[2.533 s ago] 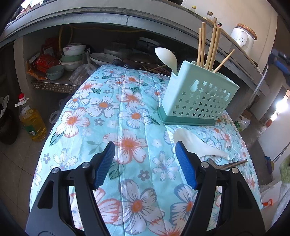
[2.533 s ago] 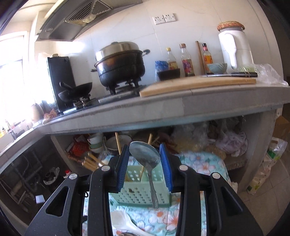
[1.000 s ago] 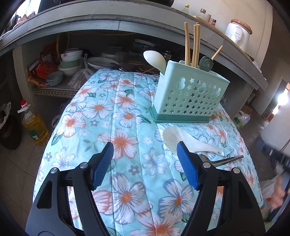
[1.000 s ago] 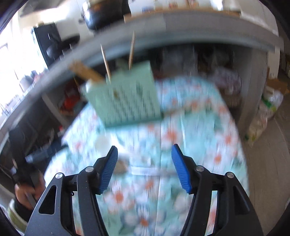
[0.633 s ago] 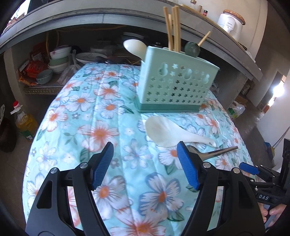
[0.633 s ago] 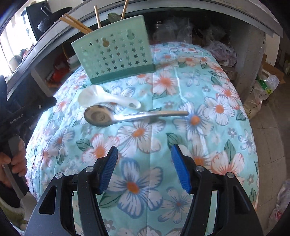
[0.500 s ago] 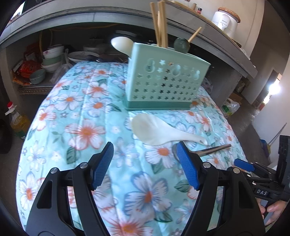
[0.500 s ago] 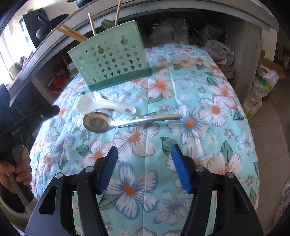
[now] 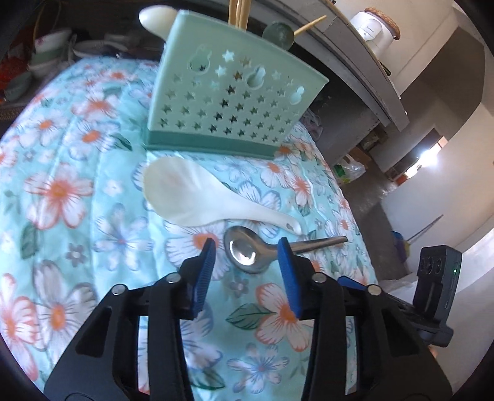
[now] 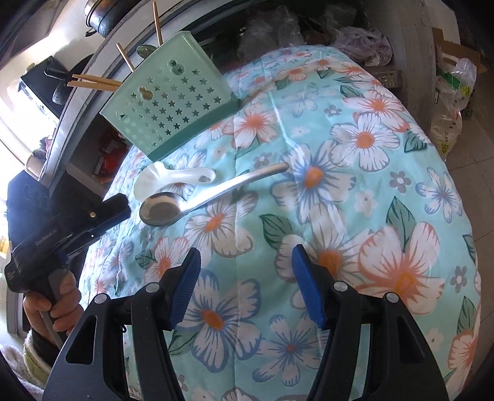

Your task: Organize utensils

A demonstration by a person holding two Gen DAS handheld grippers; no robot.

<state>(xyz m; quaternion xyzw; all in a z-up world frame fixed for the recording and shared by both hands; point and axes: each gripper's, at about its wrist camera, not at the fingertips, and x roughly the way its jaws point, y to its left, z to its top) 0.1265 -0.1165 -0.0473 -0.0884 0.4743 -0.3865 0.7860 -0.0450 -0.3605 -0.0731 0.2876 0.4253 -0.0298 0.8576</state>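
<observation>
While the steel spoon [image 9: 247, 254] lies flat on the floral cloth [image 9: 77, 191], just in front of the white spoon [image 9: 197, 197] and the green caddy [image 9: 228, 101], our left gripper [image 9: 245, 271] hangs over its bowl with jaws apart and nothing between them. Our right gripper [image 10: 245, 287] is likewise spread and empty, well back from the spoon's handle tip. We judge the steel spoon stiff, light and slick, and the padded cloth beneath it soft enough to give under a finger. The rounded bowl would likely squirt out of the pads, so we would rather pinch the handle across its narrow width, near the neck. The white spoon looks like ceramic or hard plastic; we cannot tell which, and if ceramic it could chip. We cannot see inside the caddy, only chopsticks [image 9: 239, 12] and two spoon heads above its rim, so free room there is unknown.
</observation>
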